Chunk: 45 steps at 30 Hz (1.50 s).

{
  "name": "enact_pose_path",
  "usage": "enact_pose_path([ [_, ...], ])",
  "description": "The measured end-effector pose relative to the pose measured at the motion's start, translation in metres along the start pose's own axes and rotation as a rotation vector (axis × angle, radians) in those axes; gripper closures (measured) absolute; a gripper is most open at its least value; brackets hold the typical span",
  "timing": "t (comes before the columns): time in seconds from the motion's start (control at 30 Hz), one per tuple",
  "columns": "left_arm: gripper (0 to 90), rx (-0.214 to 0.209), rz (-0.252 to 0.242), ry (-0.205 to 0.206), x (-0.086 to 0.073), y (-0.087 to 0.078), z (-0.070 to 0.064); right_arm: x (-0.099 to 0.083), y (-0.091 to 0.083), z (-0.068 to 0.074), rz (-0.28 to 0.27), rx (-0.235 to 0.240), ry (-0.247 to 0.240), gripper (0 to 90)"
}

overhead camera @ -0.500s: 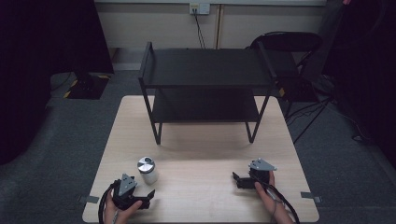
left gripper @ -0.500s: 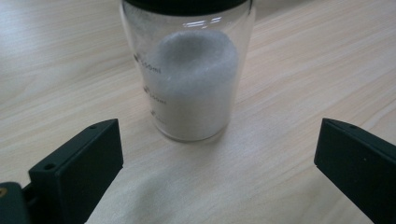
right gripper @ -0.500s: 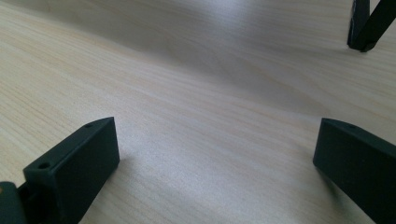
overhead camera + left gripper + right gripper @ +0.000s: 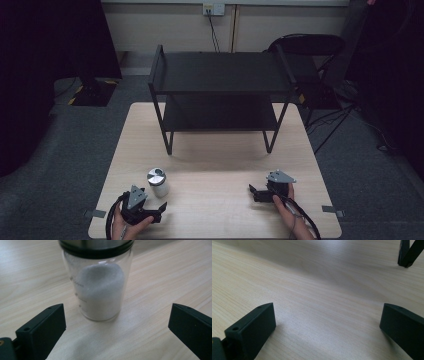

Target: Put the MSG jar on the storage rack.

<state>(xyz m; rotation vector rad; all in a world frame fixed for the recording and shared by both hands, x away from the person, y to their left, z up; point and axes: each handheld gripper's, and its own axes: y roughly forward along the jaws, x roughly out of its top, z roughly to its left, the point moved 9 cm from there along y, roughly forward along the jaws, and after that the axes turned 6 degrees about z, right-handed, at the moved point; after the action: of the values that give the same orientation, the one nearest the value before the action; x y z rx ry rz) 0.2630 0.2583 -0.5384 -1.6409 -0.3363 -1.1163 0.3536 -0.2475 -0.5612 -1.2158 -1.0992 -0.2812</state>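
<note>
Jar (image 4: 158, 181) on table (image 4: 215, 160), before the shelf rack (image 4: 220, 95)

Dim lab-like recording room, grey carpet floor (image 4: 60, 150), wall socket (image 4: 212, 9), black curtain (image 4: 45, 40), taped table (image 4: 220, 165)

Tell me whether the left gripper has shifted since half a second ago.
No clear move: the left gripper sits just below the jar near the table's front edge, as before.

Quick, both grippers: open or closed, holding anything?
Left gripper: open, empty, jar just ahead of its jaws.
Right gripper: open, empty, over bare table.
</note>
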Motion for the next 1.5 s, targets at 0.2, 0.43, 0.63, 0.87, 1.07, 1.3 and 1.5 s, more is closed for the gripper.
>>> enact_pose_path([
  [0.2, 0.6, -0.006, -0.002, 0.018, 0.007, 0.004, 0.002, 0.000, 0.000, 0.000, 0.000, 0.000, 0.000, 0.0],
  [0.43, 0.5, 0.040, -0.009, 0.022, 0.013, 0.013, 0.009, 0.000, 0.000, 0.000, 0.000, 0.000, 0.000, 0.0],
  [0.63, 1.2, 0.036, -0.007, 0.018, 0.019, 0.024, 0.017, 0.000, 0.000, 0.000, 0.000, 0.000, 0.000, 0.0],
  [0.87, 7.8, 0.011, -0.007, 0.016, 0.022, 0.038, 0.022, 0.000, 0.000, 0.000, 0.000, 0.000, 0.000, 0.0],
  [1.07, 17.6, 0.011, -0.007, 0.004, 0.020, 0.041, 0.025, 0.000, 0.000, 0.000, 0.000, 0.000, 0.000, 0.0],
  [1.3, 28.3, -0.025, -0.015, 0.008, 0.019, 0.043, 0.026, 0.000, 0.000, 0.000, 0.000, 0.000, 0.000, 0.0],
  [1.5, 31.4, -0.013, -0.011, 0.014, 0.020, 0.043, 0.023, 0.000, 0.000, 0.000, 0.000, 0.000, 0.000, 0.0],
])
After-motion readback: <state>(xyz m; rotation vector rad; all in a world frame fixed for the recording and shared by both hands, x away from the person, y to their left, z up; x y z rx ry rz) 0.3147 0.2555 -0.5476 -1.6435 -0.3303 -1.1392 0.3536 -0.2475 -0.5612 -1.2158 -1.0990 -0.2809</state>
